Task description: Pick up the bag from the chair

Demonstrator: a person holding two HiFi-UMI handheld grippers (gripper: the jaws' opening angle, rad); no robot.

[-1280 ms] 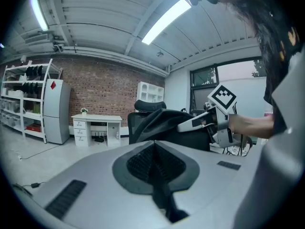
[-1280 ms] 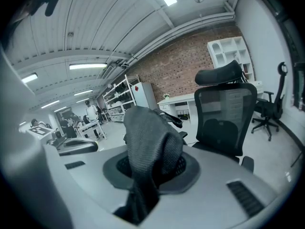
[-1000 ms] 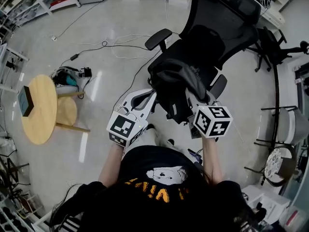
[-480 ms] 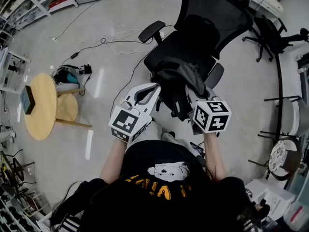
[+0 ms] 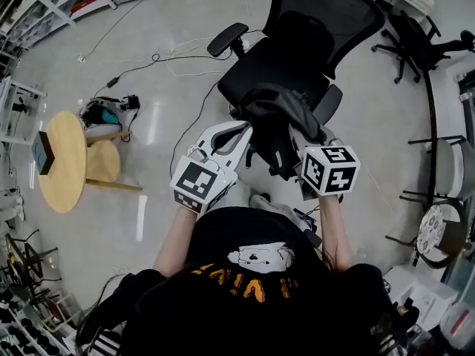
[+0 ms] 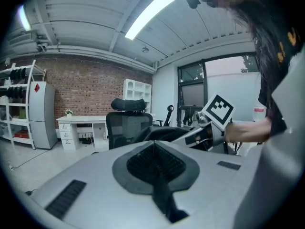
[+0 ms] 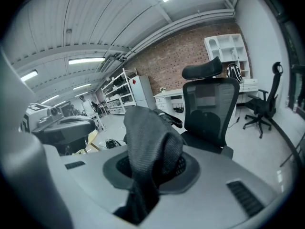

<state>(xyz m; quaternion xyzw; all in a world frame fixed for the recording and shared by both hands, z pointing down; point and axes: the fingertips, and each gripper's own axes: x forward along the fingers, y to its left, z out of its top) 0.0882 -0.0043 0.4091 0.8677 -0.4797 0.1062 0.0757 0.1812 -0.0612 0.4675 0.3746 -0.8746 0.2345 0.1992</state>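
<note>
The dark grey fabric bag (image 5: 276, 124) hangs between my two grippers, just in front of the black mesh office chair (image 5: 297, 47). The seat (image 5: 267, 69) behind the bag is bare. My right gripper (image 5: 297, 136) is shut on a fold of the bag (image 7: 145, 142), which drapes over its pads in the right gripper view. My left gripper (image 5: 243, 130) reaches the bag's left side. In the left gripper view its pads (image 6: 143, 163) meet with no fabric showing between them, and the bag (image 6: 167, 133) lies beyond.
A round wooden table (image 5: 63, 176) carrying a small dark box (image 5: 40, 153) stands at the left. Cables (image 5: 178, 59) trail over the shiny floor near the chair's base. Another black chair (image 5: 415, 39) and metal stools (image 5: 436, 236) are at the right.
Both grippers and the bag have drawn back from the chair toward the person. The bag has come off the seat, which now shows bare behind it.
</note>
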